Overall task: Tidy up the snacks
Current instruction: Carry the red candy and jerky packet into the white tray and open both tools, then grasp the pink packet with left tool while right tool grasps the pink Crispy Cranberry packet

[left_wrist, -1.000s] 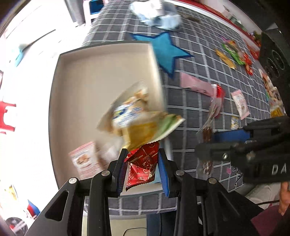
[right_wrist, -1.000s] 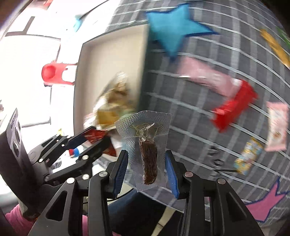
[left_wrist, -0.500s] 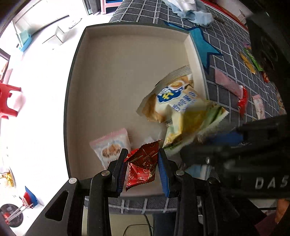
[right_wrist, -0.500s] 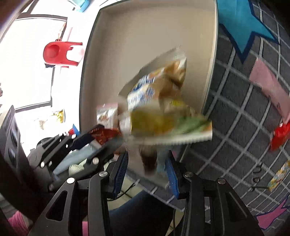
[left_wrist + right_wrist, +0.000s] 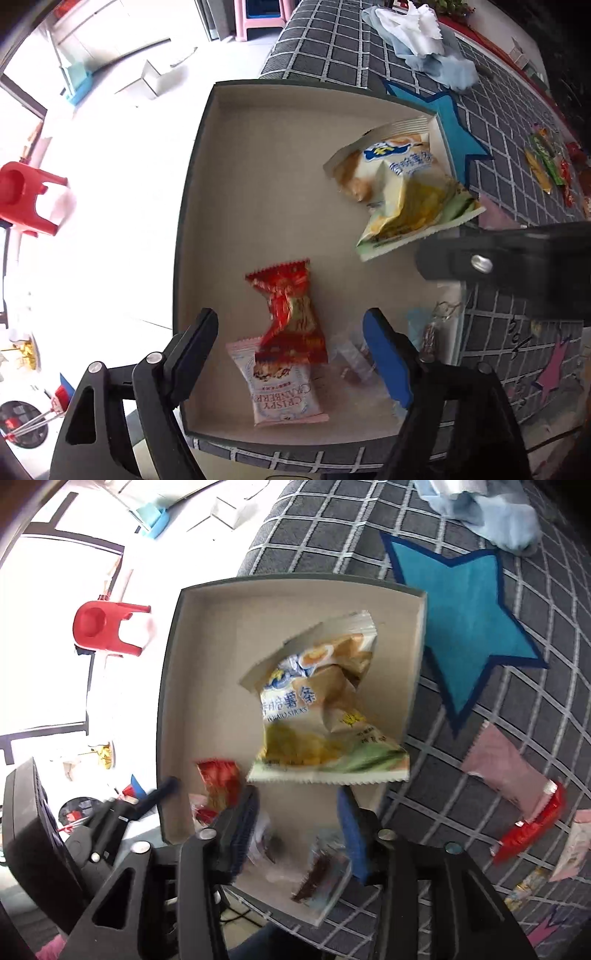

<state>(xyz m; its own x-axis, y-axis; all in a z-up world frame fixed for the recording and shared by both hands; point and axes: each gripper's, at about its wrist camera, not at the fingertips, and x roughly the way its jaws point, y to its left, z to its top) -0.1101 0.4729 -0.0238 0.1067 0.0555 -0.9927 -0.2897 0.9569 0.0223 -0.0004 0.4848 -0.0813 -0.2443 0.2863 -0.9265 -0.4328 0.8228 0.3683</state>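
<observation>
**Ana:** Several snack packs lie in the shallow square cardboard box with the dark rim and beige inside (image 5: 192, 206). What are they made of?

**Ben:** Mostly crinkly foil and film. A red foil wrapper pinched at its waist (image 5: 291, 314) lies partly over a pale pink "Crispy Cranberry" pouch (image 5: 284, 391), near the box's close edge. A large cream and yellow potato-stick bag with serrated end seals (image 5: 402, 188), creased and puffy, sits by the right wall, its bottom seal over the rim.

**Ana:** And the clear one?

**Ben:** A transparent vacuum pouch with a dark brown strip inside (image 5: 321, 875) is at the near corner of the box, blurred, tilted across the rim.

**Ana:** How do the tools stand?

**Ben:** The left tool (image 5: 291, 354) points straight down over the red wrapper and pink pouch. Its jaws have just been opening and now stand wide; the blue pads touch nothing. The right tool (image 5: 295, 830) tips steeply down over the near corner. Its jaws have likewise just been opening; the clear pouch is below and between them, but the pads do not press on it.

**Ana:** Around the box?

**Ben:** It rests on a dark grey cloth with a white grid (image 5: 480, 775) covering the table, beside a blue felt star (image 5: 465, 620). A pink sachet (image 5: 502, 764) and red packet (image 5: 535, 827) lie farther right.
</observation>
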